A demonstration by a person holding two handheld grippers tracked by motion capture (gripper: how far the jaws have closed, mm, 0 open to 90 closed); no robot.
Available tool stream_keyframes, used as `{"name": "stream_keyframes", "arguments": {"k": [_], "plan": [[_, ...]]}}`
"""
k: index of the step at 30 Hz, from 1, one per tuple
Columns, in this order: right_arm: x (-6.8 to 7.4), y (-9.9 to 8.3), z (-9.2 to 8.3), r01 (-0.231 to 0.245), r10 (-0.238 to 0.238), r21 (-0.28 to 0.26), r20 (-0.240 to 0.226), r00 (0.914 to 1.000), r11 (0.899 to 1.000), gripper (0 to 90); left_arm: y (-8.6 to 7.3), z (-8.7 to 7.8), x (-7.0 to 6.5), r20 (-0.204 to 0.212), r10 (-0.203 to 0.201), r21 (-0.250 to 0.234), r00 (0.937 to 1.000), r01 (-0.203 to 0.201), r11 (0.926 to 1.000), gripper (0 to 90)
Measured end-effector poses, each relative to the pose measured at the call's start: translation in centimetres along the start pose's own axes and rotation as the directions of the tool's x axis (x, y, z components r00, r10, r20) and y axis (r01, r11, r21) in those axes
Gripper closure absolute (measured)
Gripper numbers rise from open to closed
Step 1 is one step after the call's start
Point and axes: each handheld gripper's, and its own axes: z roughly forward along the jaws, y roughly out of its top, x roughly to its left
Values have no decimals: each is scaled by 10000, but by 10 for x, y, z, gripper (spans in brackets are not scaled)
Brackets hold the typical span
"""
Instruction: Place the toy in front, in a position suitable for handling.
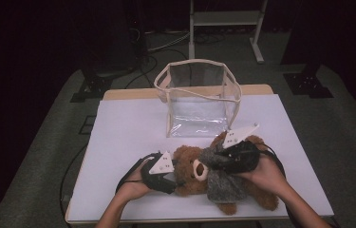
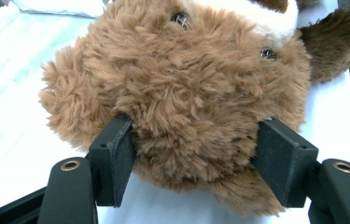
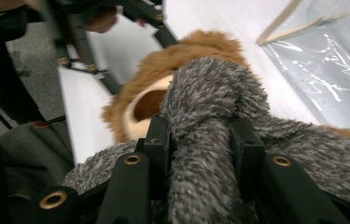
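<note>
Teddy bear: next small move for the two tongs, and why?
Probably ease the grey scarf further along with the right tongs, left tongs steadying the teddy bear. The right tongs are shut on a bunched fold of scarf by the bear's face; the left jaws bracket the furry head. The bear lies on the white table, in front of the clear bag.
</note>
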Motion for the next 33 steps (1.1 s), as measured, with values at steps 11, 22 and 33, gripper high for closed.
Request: {"name": "stream_keyframes", "arguments": {"k": [11, 22, 33], "plan": [[27, -16, 5, 407, -405, -331, 59, 9992, 9986, 650, 1, 0, 7, -374, -444, -243, 9983, 435, 9988, 339], [-30, -11, 22, -699, 777, -910, 857, 9933, 9934, 659, -6, -14, 19, -434, -909, -657, 9949, 880, 9940, 366], [-17, 1, 17, -320, 417, -1080, 888, 9952, 9936, 658, -6, -6, 17, -371, -800, -515, 9961, 780, 9956, 413]]}}
